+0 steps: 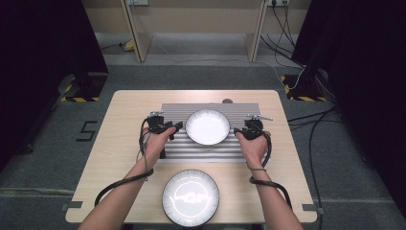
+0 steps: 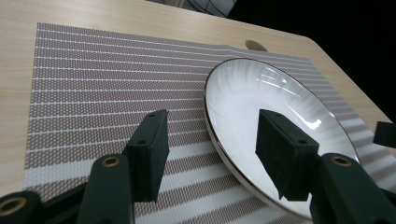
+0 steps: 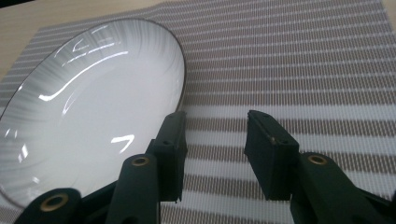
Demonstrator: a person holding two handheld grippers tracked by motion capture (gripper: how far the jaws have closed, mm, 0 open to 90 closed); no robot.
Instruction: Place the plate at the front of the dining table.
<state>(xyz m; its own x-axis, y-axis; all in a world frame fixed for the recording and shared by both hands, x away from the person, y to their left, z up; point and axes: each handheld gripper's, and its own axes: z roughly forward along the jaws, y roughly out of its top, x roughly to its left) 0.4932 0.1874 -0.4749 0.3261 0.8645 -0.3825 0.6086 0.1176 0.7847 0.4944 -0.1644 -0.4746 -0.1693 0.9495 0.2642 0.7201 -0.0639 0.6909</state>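
Left tool (image 2: 210,154) spread apart, straddling the left rim of the white plate (image 1: 207,127). Right tool (image 3: 215,154) also apart, just beside the opposite rim. Plate flat on striped mat (image 1: 239,112), mid bench (image 1: 119,143). Second plate (image 1: 190,197) at near edge. No readable writing.

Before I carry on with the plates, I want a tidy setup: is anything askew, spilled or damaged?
Nothing stands out. The white plate sits flat on the striped placemat, the second plate lies at the table's near edge, with no chips or spills visible.
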